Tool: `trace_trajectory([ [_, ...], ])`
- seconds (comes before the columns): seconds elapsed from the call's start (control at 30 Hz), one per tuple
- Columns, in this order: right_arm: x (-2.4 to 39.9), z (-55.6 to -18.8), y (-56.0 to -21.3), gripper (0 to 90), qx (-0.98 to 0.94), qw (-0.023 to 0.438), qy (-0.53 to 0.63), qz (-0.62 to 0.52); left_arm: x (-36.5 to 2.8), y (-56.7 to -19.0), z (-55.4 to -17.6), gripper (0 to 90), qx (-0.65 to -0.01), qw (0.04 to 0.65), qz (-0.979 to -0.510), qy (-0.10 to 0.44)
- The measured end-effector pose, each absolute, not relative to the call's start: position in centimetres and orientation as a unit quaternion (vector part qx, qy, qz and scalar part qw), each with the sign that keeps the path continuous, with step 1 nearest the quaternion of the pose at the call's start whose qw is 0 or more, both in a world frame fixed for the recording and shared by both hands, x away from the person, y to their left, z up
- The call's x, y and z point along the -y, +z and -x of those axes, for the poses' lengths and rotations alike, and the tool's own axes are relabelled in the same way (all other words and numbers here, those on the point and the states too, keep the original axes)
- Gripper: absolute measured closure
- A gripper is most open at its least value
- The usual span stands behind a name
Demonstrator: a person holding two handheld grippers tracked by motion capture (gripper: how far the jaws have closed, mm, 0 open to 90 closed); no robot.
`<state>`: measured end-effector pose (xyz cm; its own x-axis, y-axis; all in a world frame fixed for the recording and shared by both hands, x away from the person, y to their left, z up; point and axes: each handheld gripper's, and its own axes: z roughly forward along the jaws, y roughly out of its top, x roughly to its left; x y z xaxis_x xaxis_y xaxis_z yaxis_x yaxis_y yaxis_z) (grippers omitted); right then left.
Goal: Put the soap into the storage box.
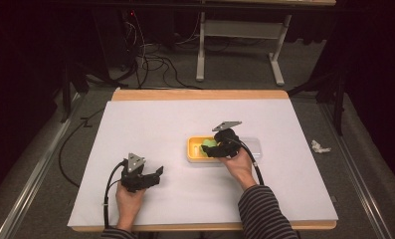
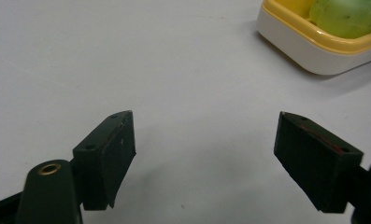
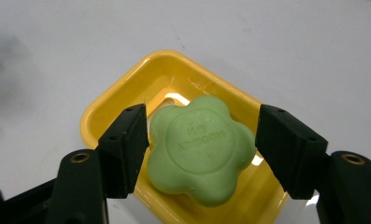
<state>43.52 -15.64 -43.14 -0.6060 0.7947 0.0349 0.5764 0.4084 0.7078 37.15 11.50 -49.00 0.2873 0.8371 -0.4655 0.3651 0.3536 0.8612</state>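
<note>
The right gripper (image 3: 202, 144) had its fingers (image 3: 124, 149) clenched on the green soap (image 3: 199, 149) over the yellow dish (image 3: 122, 93). A straight, level lift would best clear the rim. The left gripper (image 2: 204, 158) sat released on the white surface (image 2: 127, 56).

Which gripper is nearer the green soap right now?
Right. The right gripper has its jaws closed on the green soap over the yellow dish. The left gripper sits open on the table, apart from the dish.
</note>
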Motion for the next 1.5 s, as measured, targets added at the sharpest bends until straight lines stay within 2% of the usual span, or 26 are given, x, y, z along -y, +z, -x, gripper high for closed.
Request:
trace_trajectory([
  [0.77, 18.9, -41.3, -40.3, 34.9, -0.795, 0.184, 0.397, -0.420, -11.4, -49.0, -37.1, 21.6, -0.563, 0.601, -0.532, 0.196],
  [1.5, 22.0, -39.0, -39.5, 31.4, -0.763, 0.203, 0.428, -0.439, -11.3, -49.0, -37.1, 21.0, -0.562, 0.601, -0.531, 0.200],
])
